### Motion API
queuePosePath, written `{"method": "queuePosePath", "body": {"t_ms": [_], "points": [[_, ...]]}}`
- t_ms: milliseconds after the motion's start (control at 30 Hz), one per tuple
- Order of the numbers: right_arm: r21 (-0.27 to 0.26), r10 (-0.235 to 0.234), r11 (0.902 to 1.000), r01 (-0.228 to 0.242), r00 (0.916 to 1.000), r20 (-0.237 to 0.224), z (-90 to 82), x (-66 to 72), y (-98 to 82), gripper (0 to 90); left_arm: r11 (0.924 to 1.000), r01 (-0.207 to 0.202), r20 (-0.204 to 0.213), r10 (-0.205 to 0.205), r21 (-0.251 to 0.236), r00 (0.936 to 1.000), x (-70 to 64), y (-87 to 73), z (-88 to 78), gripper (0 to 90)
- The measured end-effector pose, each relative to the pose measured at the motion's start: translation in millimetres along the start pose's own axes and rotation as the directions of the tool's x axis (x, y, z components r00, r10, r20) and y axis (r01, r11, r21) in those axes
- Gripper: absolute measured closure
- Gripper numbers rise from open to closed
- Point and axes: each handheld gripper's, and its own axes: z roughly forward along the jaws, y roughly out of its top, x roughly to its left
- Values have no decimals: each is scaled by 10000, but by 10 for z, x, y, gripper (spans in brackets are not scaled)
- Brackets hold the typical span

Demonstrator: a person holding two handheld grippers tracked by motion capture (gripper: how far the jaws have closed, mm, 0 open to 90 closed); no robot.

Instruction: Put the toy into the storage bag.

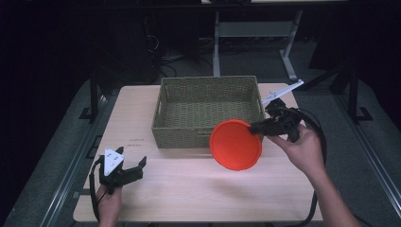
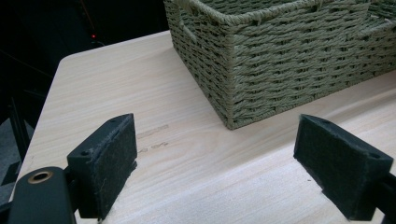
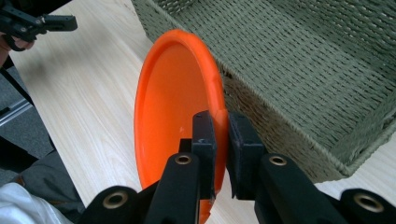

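High view: rectangular woven olive-green basket (image 1: pixel 208 111) sits at the far middle of the pale wood surface (image 1: pixel 189 189). Round orange plastic plate (image 1: pixel 235 144) is held tilted just in front of the basket's near-right corner, overlapping its front wall from this angle. Right gripper (image 1: pixel 257 126) pinches the plate's right rim; right hand (image 1: pixel 302 149) is behind it, right of the basket. Left gripper (image 1: pixel 130 165) is well in front of the basket's left corner, low over the surface, fingers spread wide and holding nothing; left hand (image 1: pixel 109 201) is at the near edge.

Left gripper view: both padded black fingers (image 2: pixel 105 161) stand far apart with bare wood surface (image 2: pixel 187 154) between them. Basket (image 2: pixel 280 60) corner is ahead, well apart from the fingers.

Right gripper view: right gripper (image 3: pixel 221 140) fingers are nearly closed, clamped on the plate (image 3: pixel 173 107) rim, one finger on each face. Plate stands on edge, just beside the basket (image 3: pixel 303 60) outer wall; touching or not, cannot tell. Left gripper (image 3: pixel 32 23) is far off, past the plate.
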Motion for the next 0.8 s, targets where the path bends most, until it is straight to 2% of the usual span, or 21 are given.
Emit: {"method": "queuePosePath", "body": {"t_ms": [367,800], "points": [[-60,-112,9999,113,9999,126,-129,-24,237,820,10000,7,-26,-7,-44,10000,-3,1,-9,127],[-330,95,9994,-82,9992,387,-253,-169,519,821,10000,-32,-52,32,-51,10000,6,4,-20,128]]}}
